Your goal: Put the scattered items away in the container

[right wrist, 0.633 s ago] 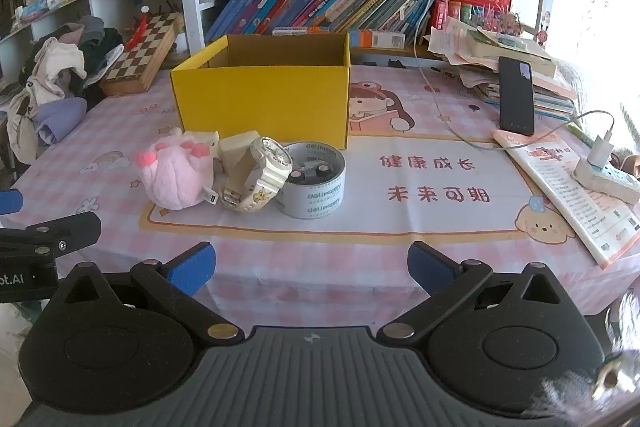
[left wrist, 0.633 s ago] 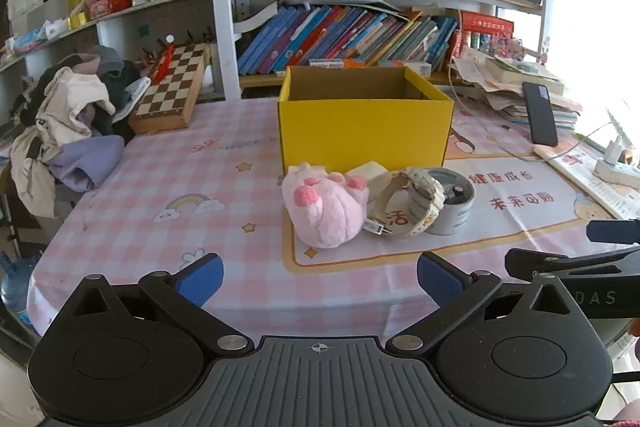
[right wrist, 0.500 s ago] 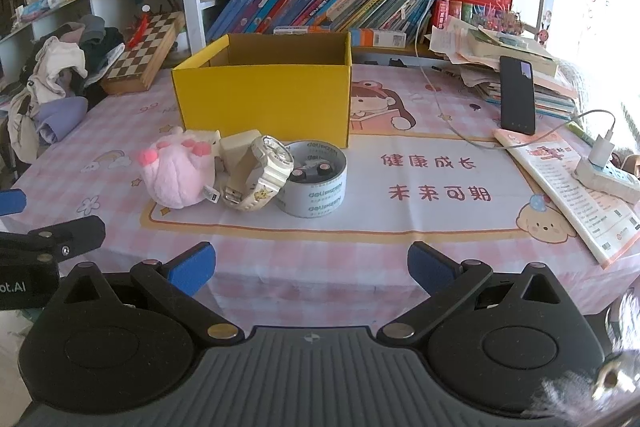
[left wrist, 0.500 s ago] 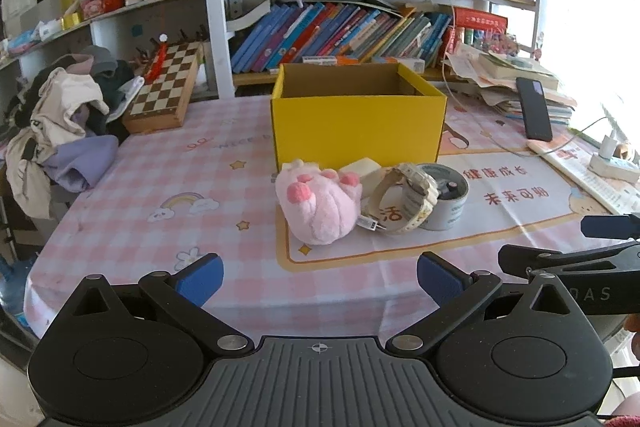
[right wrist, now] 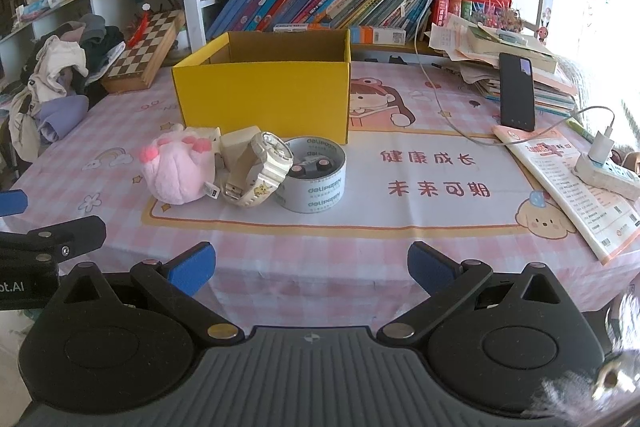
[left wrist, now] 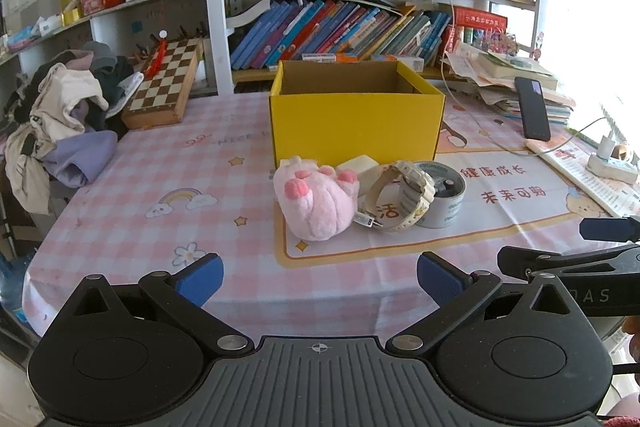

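An open yellow box stands mid-table. In front of it lie a pink plush paw, a cream block, a cream wristwatch and a roll of white tape with small items inside. My left gripper hangs open over the table's near edge, short of the plush. My right gripper is open too, short of the tape. Nothing sits between either pair of blue pads.
A pile of clothes and a chessboard are at the left. Books, papers and a black phone are stacked at the right, with a charging cable, a booklet and a power strip. Bookshelves stand behind.
The left wrist view has shifted slightly, so the box and items sit a little more to the left and nearer. The right gripper has hardly moved. Both stay open.
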